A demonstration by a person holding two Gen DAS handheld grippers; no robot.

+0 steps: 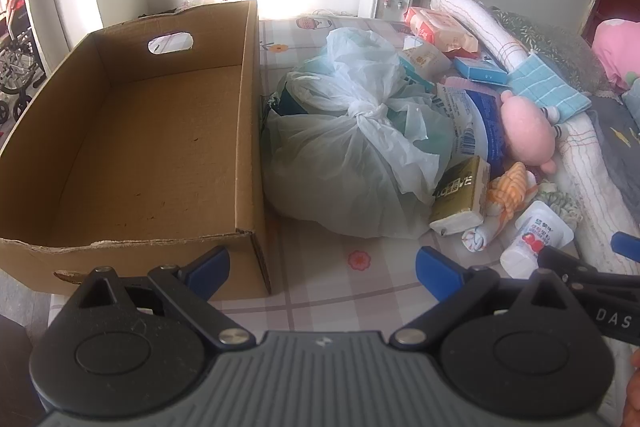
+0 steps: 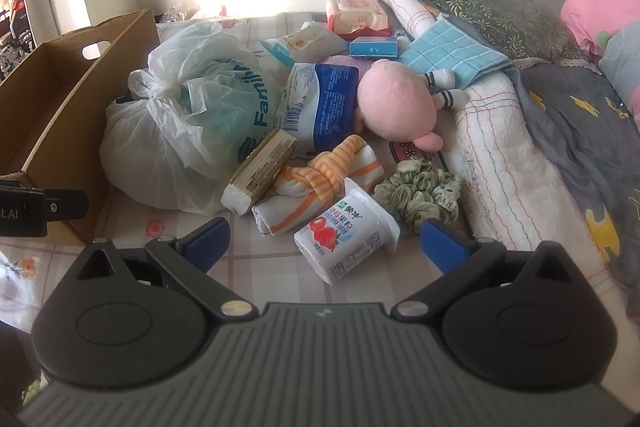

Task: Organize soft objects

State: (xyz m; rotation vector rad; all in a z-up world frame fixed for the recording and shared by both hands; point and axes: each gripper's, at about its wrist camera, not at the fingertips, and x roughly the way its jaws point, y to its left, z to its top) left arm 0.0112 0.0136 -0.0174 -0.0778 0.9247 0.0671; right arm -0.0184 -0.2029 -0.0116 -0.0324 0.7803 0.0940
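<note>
- here the left claw [image 1: 322,263] hangs wide open and empty above the checked bed sheet [image 1: 320,291], just beside the near corner of the cardboard box [image 1: 152,155].
- the box sits on the bed at the left, open at the top, with nothing visible inside.
- the right claw [image 2: 322,241] is also spread open, gripping nothing, with the strawberry yogurt cup [image 2: 346,237] lying on its side between its blue fingertips [image 2: 208,241].
- a knotted white plastic bag [image 2: 180,131] rests against the box's right wall.
- the soft things lie in a heap right of the bag: a pink plush toy [image 2: 396,107], an orange-striped knotted cloth [image 2: 320,179] touching the cup, a green scrunchie [image 2: 420,193] just beside the cup, and a blue checked cloth [image 2: 452,57] on a rolled white towel [image 2: 492,147].
- mixed among them are a gold-wrapped pack [image 2: 260,173], a blue and white packet [image 2: 320,103], a small blue box [image 2: 374,47] and a wet-wipes pack [image 2: 358,11].
</note>
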